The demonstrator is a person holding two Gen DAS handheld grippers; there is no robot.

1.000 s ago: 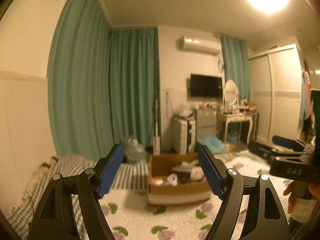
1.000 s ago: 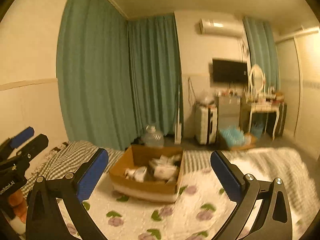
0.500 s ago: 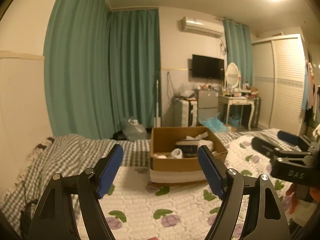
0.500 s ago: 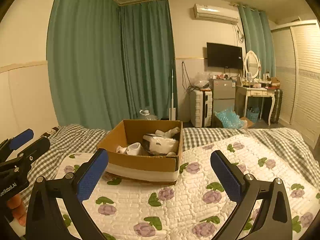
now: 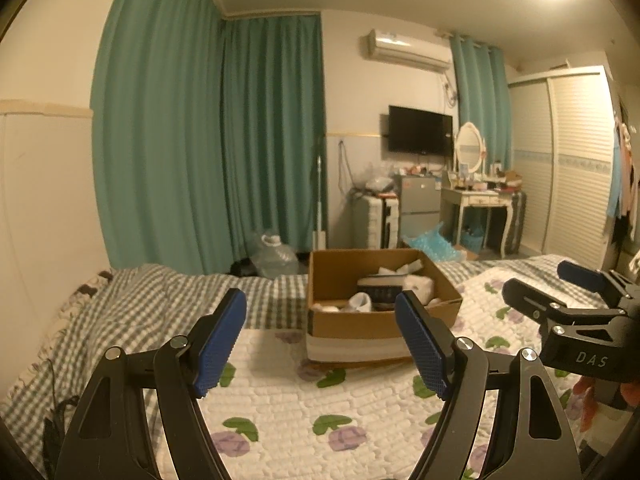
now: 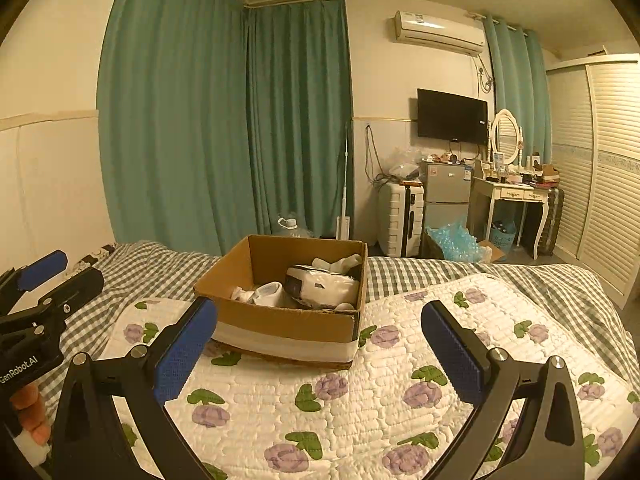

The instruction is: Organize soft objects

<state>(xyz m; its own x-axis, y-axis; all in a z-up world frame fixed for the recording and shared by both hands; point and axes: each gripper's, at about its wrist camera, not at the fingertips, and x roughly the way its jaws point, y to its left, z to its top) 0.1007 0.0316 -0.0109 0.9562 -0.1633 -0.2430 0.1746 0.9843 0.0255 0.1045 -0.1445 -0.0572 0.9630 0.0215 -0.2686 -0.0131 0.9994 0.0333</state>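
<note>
A brown cardboard box (image 5: 320, 280) (image 6: 288, 322) stands on the bed, on a white quilt with purple flowers (image 6: 360, 392). Inside lie several soft things: white socks (image 6: 266, 292) (image 5: 360, 302) and a folded white and dark bundle (image 6: 324, 284). My left gripper (image 5: 320, 340) is open and empty, above the quilt, short of the box. My right gripper (image 6: 318, 348) is open and empty, also short of the box. Each gripper shows at the edge of the other's view, the right one (image 5: 576, 308) and the left one (image 6: 36, 296).
A grey checked blanket (image 5: 160, 292) covers the bed's far side. Beyond the bed are green curtains (image 6: 224, 120), a white suitcase (image 6: 400, 220), a small fridge (image 6: 446, 196), a dressing table (image 6: 516, 196) and a wardrobe (image 6: 600, 160).
Both views have tilted down and steadied. The box and quilt sit lower and closer in view. Both grippers stay open.
</note>
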